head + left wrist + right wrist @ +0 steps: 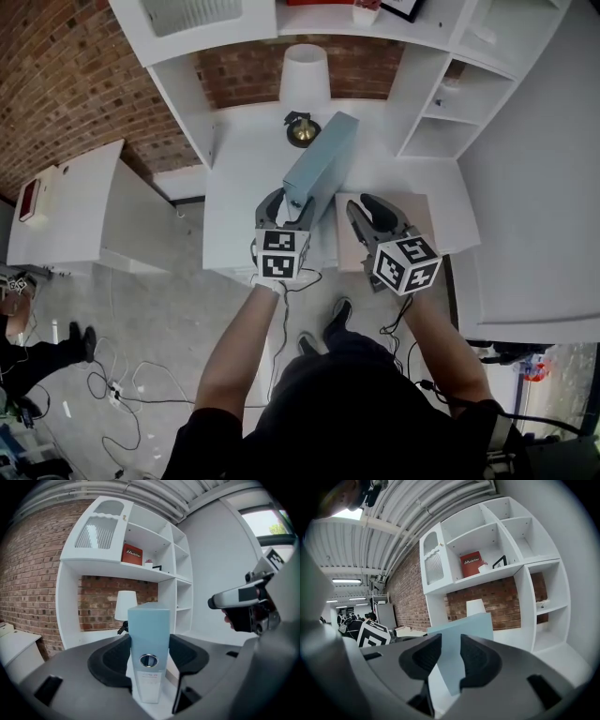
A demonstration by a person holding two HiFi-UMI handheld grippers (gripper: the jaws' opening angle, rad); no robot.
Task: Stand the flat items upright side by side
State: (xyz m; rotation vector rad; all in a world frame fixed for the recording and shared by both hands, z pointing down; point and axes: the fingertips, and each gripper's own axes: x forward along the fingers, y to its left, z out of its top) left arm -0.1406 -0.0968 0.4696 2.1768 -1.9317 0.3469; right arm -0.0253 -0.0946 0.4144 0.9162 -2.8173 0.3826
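Observation:
A light blue binder stands upright on the white desk, slanting away from me. My left gripper is shut on its near spine, one pad pressed on each side. Right of it a beige flat item lies on the desk. My right gripper hovers over that item's left part, close to the binder's right face. Its jaws stand a narrow gap apart with nothing between them. Through the gap of the right gripper the binder's side shows behind.
A white lamp with a brass base stands at the back of the desk, just behind the binder. Open white shelves rise on the right, and a red box sits on the upper shelf. A low white cabinet stands to the left.

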